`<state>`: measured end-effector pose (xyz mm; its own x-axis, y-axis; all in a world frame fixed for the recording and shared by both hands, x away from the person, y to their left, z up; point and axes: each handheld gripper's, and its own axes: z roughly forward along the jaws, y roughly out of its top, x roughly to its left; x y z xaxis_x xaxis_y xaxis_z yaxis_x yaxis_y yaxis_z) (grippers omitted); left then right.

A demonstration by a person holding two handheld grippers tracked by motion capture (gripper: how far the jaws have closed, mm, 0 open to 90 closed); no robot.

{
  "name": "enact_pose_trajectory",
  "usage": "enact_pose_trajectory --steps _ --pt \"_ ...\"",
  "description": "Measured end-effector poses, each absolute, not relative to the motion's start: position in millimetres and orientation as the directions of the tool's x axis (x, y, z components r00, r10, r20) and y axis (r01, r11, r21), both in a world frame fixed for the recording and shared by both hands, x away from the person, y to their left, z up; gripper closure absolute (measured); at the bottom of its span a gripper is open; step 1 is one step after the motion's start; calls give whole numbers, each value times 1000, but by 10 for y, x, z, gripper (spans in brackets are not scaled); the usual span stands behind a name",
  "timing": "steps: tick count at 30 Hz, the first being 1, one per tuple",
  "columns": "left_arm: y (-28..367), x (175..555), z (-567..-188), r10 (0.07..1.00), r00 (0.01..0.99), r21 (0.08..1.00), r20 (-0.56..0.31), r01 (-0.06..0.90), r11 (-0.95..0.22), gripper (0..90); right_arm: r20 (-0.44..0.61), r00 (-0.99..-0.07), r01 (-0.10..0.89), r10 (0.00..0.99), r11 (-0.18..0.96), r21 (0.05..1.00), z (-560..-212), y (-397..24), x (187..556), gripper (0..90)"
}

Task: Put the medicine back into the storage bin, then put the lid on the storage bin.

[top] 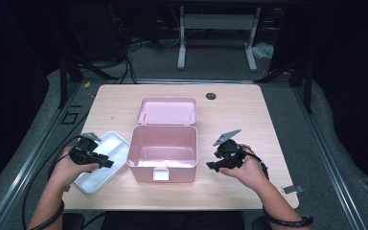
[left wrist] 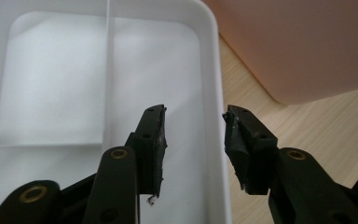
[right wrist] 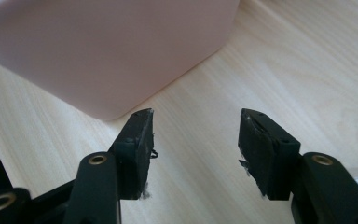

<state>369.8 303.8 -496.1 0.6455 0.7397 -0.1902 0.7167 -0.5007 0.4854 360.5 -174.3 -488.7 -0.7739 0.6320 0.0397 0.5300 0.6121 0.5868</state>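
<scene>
A pink box (top: 162, 153) stands open mid-table, its lid (top: 167, 111) laid back behind it; what lies inside is a pale glare I cannot make out. Left of it lies a white tray (top: 96, 175) with thin dividers. My left gripper (top: 109, 163) hovers over the tray's right side. In the left gripper view that gripper (left wrist: 193, 123) is open, the tray's rim (left wrist: 213, 93) runs beneath the gap, and the pink box (left wrist: 298, 46) is beyond. My right gripper (top: 210, 166) sits just right of the box. It (right wrist: 196, 123) is open over bare wood near the box's corner (right wrist: 107, 46).
The wooden table (top: 239, 120) has a round cable hole (top: 211, 96) at the back. A small metal clip (top: 292, 189) lies near the front right edge. Cables trail from both grippers off the table's front. A white frame (top: 218, 21) stands on the floor behind.
</scene>
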Motion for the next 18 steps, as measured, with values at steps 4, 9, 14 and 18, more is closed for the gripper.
enact_pose_trajectory --steps 4,9,14,18 --pt "3058 3680 -4967 758 631 460 -164 729 -507 563 37 -781 527 624 626 575 -4798 -1757 3694 455" --pt "3064 3663 -4965 771 624 436 -128 733 -521 517 -3 -800 518 600 694 501 -4730 -1777 3775 462" --pt "3072 3645 -4944 776 617 443 -129 736 -512 493 -58 -822 483 566 748 455 -4663 -1839 3869 456" --pt "3074 3632 -4940 774 620 444 -126 733 -515 483 -83 -833 471 547 780 413 -4606 -1876 3964 435"
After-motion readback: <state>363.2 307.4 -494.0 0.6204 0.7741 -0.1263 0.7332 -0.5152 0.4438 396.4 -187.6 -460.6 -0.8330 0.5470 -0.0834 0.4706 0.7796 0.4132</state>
